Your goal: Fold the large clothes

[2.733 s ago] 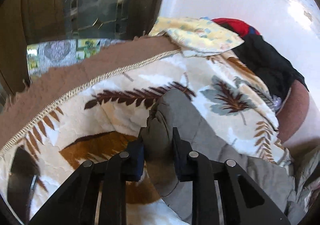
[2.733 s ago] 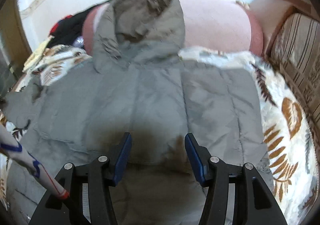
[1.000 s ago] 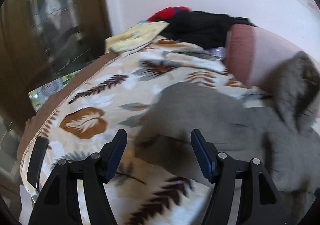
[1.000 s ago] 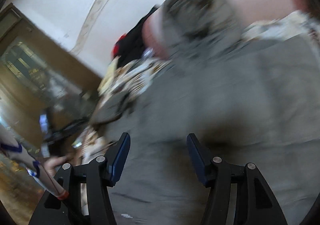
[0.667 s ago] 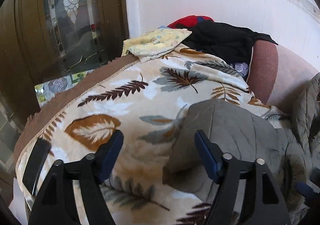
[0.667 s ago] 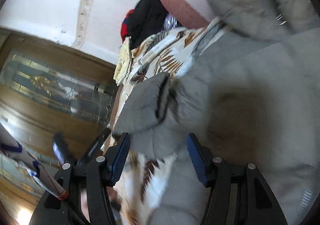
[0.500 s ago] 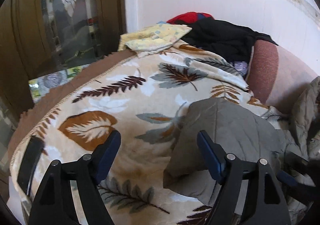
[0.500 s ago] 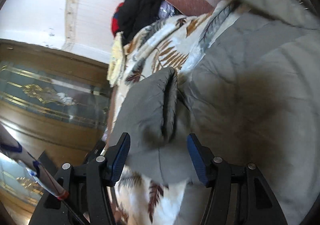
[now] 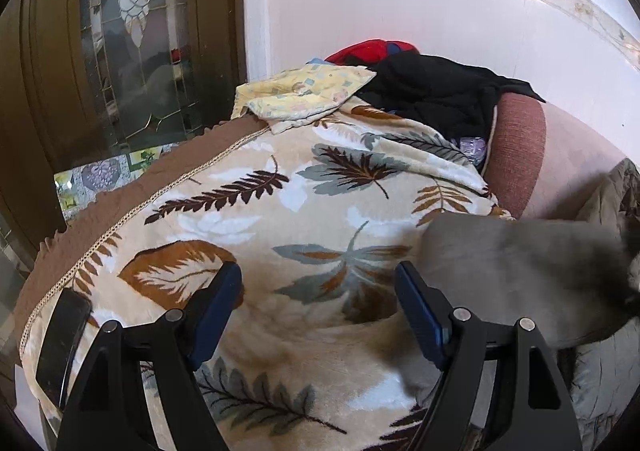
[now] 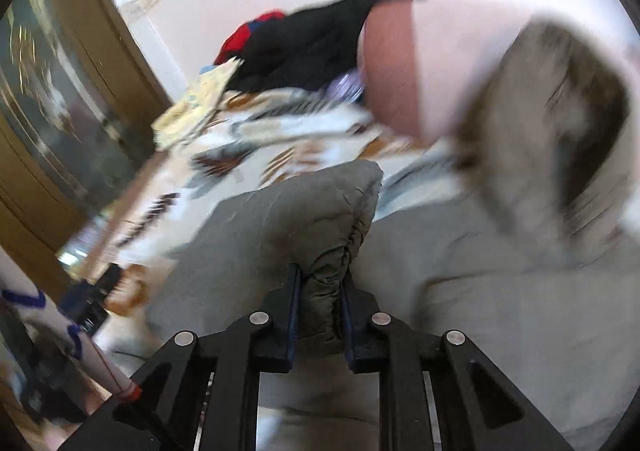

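A grey padded hooded jacket (image 10: 480, 291) lies on a leaf-patterned blanket (image 9: 280, 211) over a sofa. My right gripper (image 10: 318, 291) is shut on the cuff of the jacket's sleeve (image 10: 304, 219) and holds it raised over the jacket's body. The fur-lined hood (image 10: 560, 111) rests against the pink sofa back. In the left wrist view the sleeve (image 9: 520, 259) shows blurred at the right. My left gripper (image 9: 318, 307) is open and empty above the blanket, left of the sleeve.
A yellow patterned cloth (image 9: 296, 99), a black garment (image 9: 432, 91) and a red one (image 9: 368, 49) are piled at the sofa's far end. A dark phone (image 9: 60, 343) lies at the blanket's left corner. A wooden glass door (image 9: 120, 51) stands to the left.
My left gripper has let go of the sleeve and opened. My right gripper has swung over to the sleeve and shut on its cuff, which now moves right over the jacket.
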Available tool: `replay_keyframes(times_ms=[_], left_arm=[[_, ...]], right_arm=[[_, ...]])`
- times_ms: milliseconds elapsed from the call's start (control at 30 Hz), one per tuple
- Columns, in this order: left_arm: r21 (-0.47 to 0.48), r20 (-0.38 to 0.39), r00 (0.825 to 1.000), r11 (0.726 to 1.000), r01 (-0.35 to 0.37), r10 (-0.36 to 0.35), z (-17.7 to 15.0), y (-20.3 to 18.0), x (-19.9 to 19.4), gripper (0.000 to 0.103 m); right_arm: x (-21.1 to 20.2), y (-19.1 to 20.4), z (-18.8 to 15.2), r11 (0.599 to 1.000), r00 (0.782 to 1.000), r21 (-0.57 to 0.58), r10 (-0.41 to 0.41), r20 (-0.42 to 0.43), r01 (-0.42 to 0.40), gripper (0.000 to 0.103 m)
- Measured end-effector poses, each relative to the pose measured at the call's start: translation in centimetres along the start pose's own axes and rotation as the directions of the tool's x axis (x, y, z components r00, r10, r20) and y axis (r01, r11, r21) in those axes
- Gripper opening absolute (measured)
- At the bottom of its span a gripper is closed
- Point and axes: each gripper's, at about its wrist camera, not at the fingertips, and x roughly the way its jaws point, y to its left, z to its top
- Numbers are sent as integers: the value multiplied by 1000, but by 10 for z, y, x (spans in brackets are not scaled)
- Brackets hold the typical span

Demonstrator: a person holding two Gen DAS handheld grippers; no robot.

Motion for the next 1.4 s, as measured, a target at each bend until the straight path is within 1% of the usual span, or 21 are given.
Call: replay_keyframes(times_ms=[100, 167, 267, 367, 433, 500, 533, 600, 733, 767, 867, 900, 967, 1033, 1100, 1133, 1200, 1267, 1333, 1367, 1400], left_arm=[[22, 3, 999, 999, 34, -34, -2, -8, -5, 78], [37, -2, 998, 997, 68, -68, -4, -16, -7, 78], [93, -6, 995, 991, 101, -101, -10, -37, -11, 78], [139, -7, 992, 983, 122, -122, -16, -56, -16, 78], [160, -22, 987, 974, 160, -158, -21, -72, -19, 78], [181, -46, 977, 960, 215, -210, -27, -92, -23, 78], [192, -54, 972, 953, 235, -229, -30, -101, -25, 78], [219, -79, 958, 932, 288, -277, -40, -124, -29, 79], [284, -151, 936, 893, 348, -317, -66, -167, -26, 82], [311, -168, 934, 882, 354, -316, -75, -178, -24, 82], [356, -205, 938, 872, 337, -279, -93, -198, -11, 83], [369, -224, 939, 869, 329, -260, -99, -202, -5, 83], [391, -242, 942, 865, 315, -234, -107, -205, 3, 84], [406, -221, 951, 866, 291, -216, -106, -204, 1, 84], [405, -188, 959, 873, 272, -212, -102, -203, -6, 84], [402, -164, 961, 875, 271, -222, -99, -202, -14, 84], [403, -134, 958, 870, 285, -252, -95, -205, -28, 84], [394, -114, 951, 865, 310, -288, -96, -212, -42, 85], [372, -145, 927, 849, 375, -346, -102, -221, -48, 85], [369, -158, 921, 844, 389, -355, -106, -225, -48, 85], [373, -173, 918, 839, 396, -357, -111, -231, -47, 85]], right_arm=[[-36, -20, 1, 986, 988, -77, -144, 56, 149, 18], [-64, -44, -3, 956, 960, -111, -261, 100, 271, 18], [-91, -81, -2, 910, 913, -108, -386, 132, 401, 18], [-115, -137, -13, 867, 867, -63, -486, 114, 494, 18], [-122, -169, -25, 831, 831, -56, -548, 93, 554, 18], [-121, -193, -36, 810, 811, -54, -582, 61, 585, 17], [-118, -205, -43, 806, 807, -46, -589, 38, 590, 17], [-105, -227, -58, 813, 813, -25, -582, -14, 582, 17], [-69, -252, -86, 847, 845, 42, -523, -110, 529, 17], [-62, -257, -92, 853, 851, 56, -510, -128, 520, 18], [-46, -269, -114, 863, 863, 107, -472, -179, 494, 22], [-41, -271, -119, 868, 870, 117, -459, -180, 483, 24], [-41, -266, -123, 867, 868, 106, -468, -165, 488, 32], [-52, -261, -124, 846, 847, 95, -508, -155, 525, 58], [-71, -254, -127, 835, 841, 104, -529, -116, 540, 60], [-82, -248, -128, 825, 831, 102, -551, -79, 556, 60], [-100, -233, -129, 813, 817, 102, -577, 0, 574, 60], [-105, -223, -129, 838, 841, 121, -539, 39, 531, 60], [-95, -217, -129, 872, 878, 141, -478, 30, 469, 60], [-85, -216, -130, 881, 887, 133, -460, 20, 454, 59], [-77, -215, -131, 881, 886, 118, -463, 6, 459, 52]])
